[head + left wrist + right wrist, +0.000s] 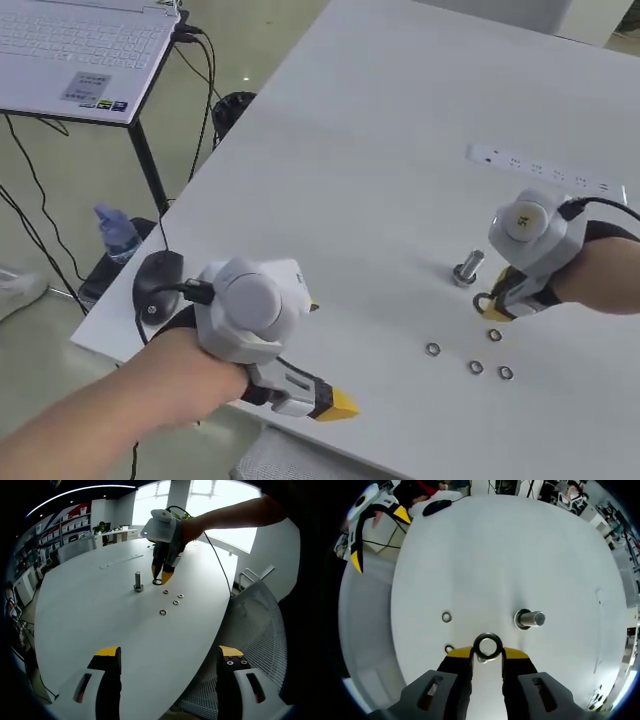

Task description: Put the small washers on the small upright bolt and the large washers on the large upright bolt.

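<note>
An upright metal bolt point(467, 268) stands on the white table point(380, 150). My right gripper point(490, 308) hovers just to its right, shut on a large washer point(488, 646) held as a ring at the jaw tips point(157, 582). In the right gripper view the bolt point(530, 618) is close ahead, right of the ring. Several small washers point(476, 367) lie loose on the table in front of the bolt, also seen in the left gripper view point(176, 602). My left gripper point(169, 652) is open and holds nothing, near the table's front edge point(335, 403), well left of the washers.
A white power strip point(540, 170) lies behind the bolt. A black mouse point(158, 280) sits at the table's left corner. Off the table are a laptop point(80, 50) on a stand and a bottle point(118, 232). A mesh chair point(255, 625) stands by the table edge.
</note>
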The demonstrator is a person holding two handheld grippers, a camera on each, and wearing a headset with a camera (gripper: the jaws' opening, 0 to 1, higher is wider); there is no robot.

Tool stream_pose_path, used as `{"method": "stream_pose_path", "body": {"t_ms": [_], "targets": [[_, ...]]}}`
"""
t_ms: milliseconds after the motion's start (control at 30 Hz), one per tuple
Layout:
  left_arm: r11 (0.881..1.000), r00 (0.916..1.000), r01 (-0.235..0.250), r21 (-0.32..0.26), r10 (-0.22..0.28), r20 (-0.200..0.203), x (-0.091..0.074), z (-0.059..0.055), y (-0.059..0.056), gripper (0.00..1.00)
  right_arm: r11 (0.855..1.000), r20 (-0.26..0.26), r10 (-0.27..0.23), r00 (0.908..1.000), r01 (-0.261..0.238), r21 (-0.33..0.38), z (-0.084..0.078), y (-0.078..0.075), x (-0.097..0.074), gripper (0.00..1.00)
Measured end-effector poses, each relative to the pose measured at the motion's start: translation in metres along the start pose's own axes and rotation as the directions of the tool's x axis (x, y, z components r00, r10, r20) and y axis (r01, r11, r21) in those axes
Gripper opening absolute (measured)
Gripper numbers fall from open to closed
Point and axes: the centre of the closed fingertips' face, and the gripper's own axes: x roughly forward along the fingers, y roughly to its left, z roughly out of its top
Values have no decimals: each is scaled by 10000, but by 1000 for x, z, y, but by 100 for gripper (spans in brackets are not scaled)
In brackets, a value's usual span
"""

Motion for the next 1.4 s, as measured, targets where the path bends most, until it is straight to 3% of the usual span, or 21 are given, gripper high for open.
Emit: {"method": "stream_pose_path", "body": {"t_ms": [233,633,800,967,1233,1400], "targets": [[10000,10000,29,24,-29,-29,2,0,-1,77,9999,61,-125,9999,125,16,6,-20,-16,22],[9997,9998,-196,-152,197,66,-1,-1,7,78,9993,236,-361,9991,361,26,17,-42,-22,22],[9994,9986,-199,-270,212,487,0,7,9,84,9988,335,-462,9984,457,149,22,-51,-20,22],[9992,9981,-321,-221,332,525,3,11,14,85,9979,463,-603,9971,591,258,28,-60,-18,22],[9996,9990,-208,-202,216,389,6,10,15,85,9986,383,-392,9985,379,358,30,-61,-8,22],[9996,9997,-201,-187,203,101,7,3,16,83,9991,338,-354,9988,346,255,31,-62,-5,22]]}}
